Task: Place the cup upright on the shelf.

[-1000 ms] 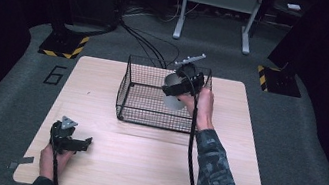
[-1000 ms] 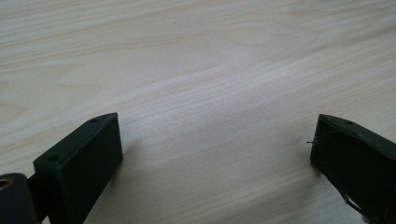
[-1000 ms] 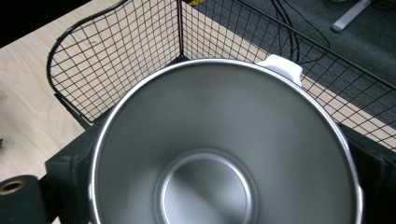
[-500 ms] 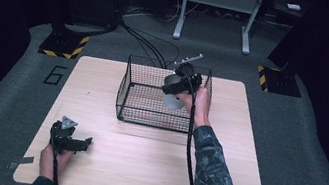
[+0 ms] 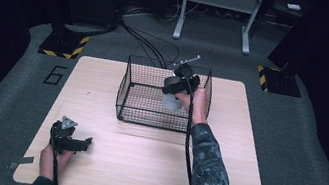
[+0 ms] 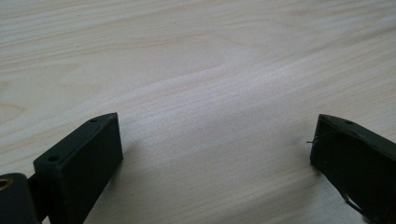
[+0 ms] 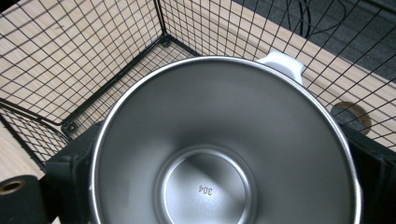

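Observation:
A steel cup [image 7: 224, 154] with a white handle tab [image 7: 282, 63] sits between the jaws of my right gripper [image 5: 177, 85], which is shut on it. In the high view the cup [image 5: 171, 101] hangs over the inside of the black wire basket [image 5: 132, 89], near its right side. The right gripper view looks down into the cup, with basket mesh [image 7: 70, 51] behind it. My left gripper [image 5: 74, 142] rests low over the table's near left corner; its jaws stand wide apart with bare wood [image 6: 210, 93] between them.
The wooden table [image 5: 221, 163] carries the basket at its back middle. Cables [image 5: 145, 43] run across the grey floor behind the table, and a metal stand [image 5: 217, 10] is farther back. A round hole [image 7: 351, 114] in the tabletop shows through the mesh.
The right gripper with the cup has shifted slightly toward the far side over the basket. The left gripper has stayed put.

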Demonstrator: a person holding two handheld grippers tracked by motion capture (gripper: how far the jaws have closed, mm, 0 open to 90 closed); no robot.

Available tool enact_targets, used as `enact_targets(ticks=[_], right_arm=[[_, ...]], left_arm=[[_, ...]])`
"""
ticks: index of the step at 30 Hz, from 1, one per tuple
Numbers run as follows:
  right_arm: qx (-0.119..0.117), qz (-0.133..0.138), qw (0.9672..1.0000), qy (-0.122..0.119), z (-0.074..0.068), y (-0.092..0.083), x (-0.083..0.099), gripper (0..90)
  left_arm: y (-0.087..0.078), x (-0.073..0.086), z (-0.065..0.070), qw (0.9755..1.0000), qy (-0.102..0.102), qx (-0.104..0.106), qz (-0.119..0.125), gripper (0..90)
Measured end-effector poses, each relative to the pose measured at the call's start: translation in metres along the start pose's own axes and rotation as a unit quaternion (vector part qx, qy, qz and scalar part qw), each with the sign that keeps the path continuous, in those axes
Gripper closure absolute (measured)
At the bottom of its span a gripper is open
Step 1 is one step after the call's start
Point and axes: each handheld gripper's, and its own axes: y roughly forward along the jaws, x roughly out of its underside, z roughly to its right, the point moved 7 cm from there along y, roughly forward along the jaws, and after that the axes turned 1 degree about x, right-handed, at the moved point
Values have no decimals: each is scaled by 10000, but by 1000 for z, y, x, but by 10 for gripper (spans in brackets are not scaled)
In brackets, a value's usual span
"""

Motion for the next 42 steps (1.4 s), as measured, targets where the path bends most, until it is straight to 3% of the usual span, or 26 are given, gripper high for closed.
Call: enact_targets(ticks=[14, 18, 27, 32, 35, 42], right_arm=[[-160, -182, 9997, 94, 0, 23, 6, 55], [-134, -264, 9996, 27, 0, 29, 8, 55], [-68, -413, 9990, 141, 0, 42, 11, 55], [-153, -518, 9984, 172, 2, 50, 17, 55], [-174, -576, 9981, 161, 1, 54, 21, 55], [-123, -600, 9979, 219, 5, 59, 23, 55]], left_arm=[[0, 0, 0, 10000, -1, 0, -1, 22], [0, 0, 0, 10000, 5, -1, -3, 22], [0, 0, 0, 10000, -8, 3, -3, 23], [-1, 1, -1, 9999, 84, 4, -76, 22], [0, 0, 0, 10000, -4, -1, 3, 22], [0, 0, 0, 10000, 1, 2, 0, 22]])
